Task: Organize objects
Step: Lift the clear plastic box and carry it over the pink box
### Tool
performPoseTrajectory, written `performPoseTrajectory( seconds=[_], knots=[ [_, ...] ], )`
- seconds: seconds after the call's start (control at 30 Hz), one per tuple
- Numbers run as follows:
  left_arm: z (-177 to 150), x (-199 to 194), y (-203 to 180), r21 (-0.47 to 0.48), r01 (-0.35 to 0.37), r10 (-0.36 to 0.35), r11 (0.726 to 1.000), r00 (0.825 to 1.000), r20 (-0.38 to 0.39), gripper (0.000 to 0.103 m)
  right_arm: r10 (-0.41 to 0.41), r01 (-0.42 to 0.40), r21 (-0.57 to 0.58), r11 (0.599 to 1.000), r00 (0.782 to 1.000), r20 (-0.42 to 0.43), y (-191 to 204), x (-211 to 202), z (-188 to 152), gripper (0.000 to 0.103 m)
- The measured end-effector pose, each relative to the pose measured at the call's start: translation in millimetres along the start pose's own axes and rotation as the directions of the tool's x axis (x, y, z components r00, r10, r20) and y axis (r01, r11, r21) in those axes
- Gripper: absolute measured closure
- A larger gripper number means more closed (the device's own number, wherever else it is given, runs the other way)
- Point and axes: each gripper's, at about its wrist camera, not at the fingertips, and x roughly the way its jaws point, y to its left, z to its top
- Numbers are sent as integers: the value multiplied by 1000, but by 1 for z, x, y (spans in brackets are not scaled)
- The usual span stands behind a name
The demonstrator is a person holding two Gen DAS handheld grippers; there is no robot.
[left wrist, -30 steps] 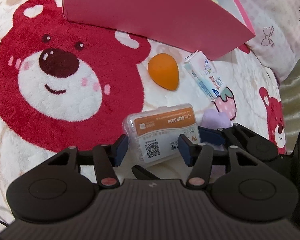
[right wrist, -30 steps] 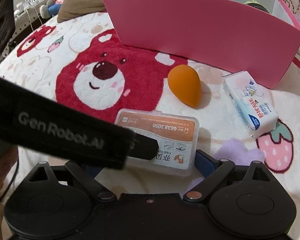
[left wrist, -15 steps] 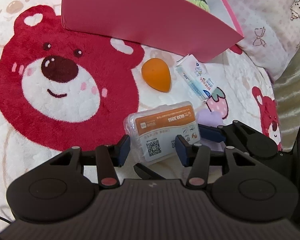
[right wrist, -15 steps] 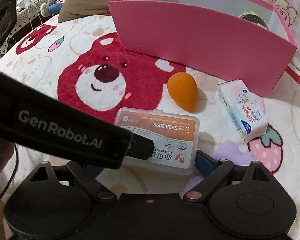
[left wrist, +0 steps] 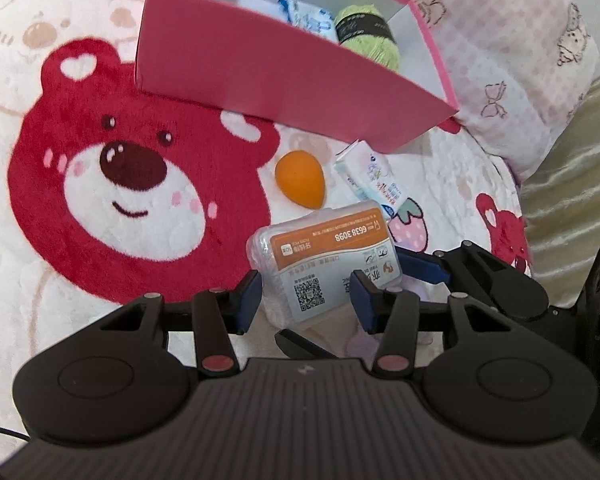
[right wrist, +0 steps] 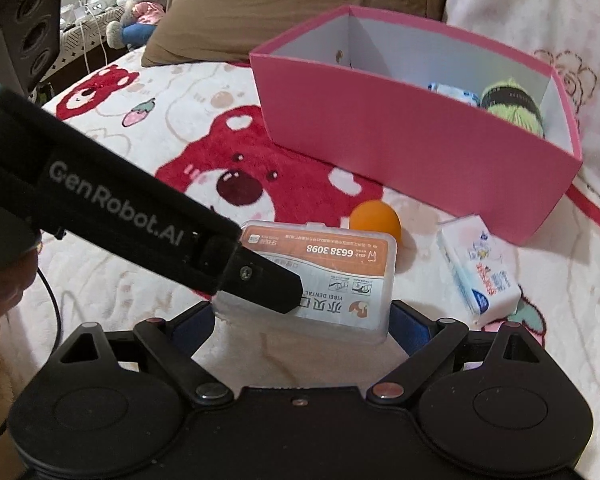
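Observation:
A clear plastic floss box (left wrist: 324, 256) (right wrist: 320, 264) with an orange label hangs just above the bear blanket, between both grippers. My left gripper (left wrist: 306, 300) pinches its near corner; one black finger (right wrist: 268, 280) lies across the label. My right gripper (right wrist: 300, 320) spans the box's length, a blue pad against each end; one of its fingers (left wrist: 424, 270) shows at the box's right end. Beyond stand an orange egg-shaped sponge (left wrist: 300, 180) (right wrist: 374, 220), a white tissue pack (left wrist: 374, 178) (right wrist: 480, 272) and the open pink box (left wrist: 280, 64) (right wrist: 400, 140).
Inside the pink box lie a green yarn ball (left wrist: 368, 34) (right wrist: 512, 104) and a blue-white pack (left wrist: 308, 16) (right wrist: 452, 92). A pale patterned pillow (left wrist: 520, 80) lies to its right, and a brown pillow (right wrist: 300, 8) behind. Plush toys (right wrist: 140, 0) sit far left.
Both grippers have risen with the floss box between them, and the inside of the pink box has come into view. The left jaws have narrowed onto the box.

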Motion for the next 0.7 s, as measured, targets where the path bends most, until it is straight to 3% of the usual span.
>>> performPoseTrajectory(
  seconds=[0.47,0.7],
  knots=[
    [-7,-24,-12,14,-21,20,1000,997,70,56,38,-35,-66,997,998,42,3,-30,7,11],
    [0,-39,-13,3,-17,17,1000,992,125,62,34,-28,-76,997,997,68,-2,-40,9,25]
  ],
)
